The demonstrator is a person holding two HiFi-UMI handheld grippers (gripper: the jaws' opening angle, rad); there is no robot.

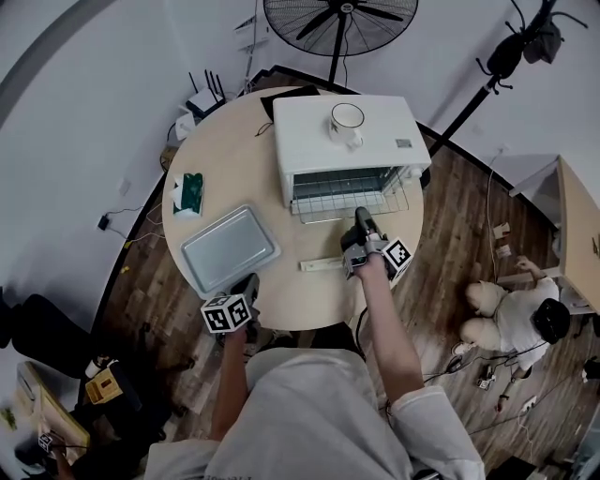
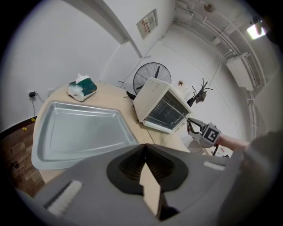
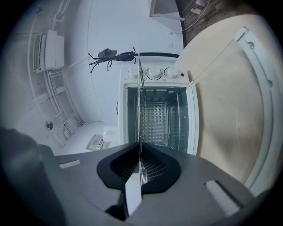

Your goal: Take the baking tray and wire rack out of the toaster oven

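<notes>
The white toaster oven (image 1: 342, 141) stands at the back of the round table with its door (image 1: 323, 264) folded down. The wire rack (image 1: 352, 202) sticks partway out of the oven's mouth. My right gripper (image 1: 361, 217) is shut on the rack's front edge. In the right gripper view the wire rack (image 3: 140, 114) runs edge-on from between the jaws of that gripper (image 3: 139, 161) into the oven (image 3: 154, 114). The silver baking tray (image 1: 230, 248) lies flat on the table to the left of the oven. My left gripper (image 1: 249, 284) hovers at the tray's near corner, shut with nothing in it; its own view looks over the tray (image 2: 79, 130).
A white cup (image 1: 347, 122) sits on top of the oven. A green tissue pack (image 1: 187, 192) lies at the table's left edge. A standing fan (image 1: 339, 19) is behind the table. A person sits on the floor (image 1: 511, 319) to the right.
</notes>
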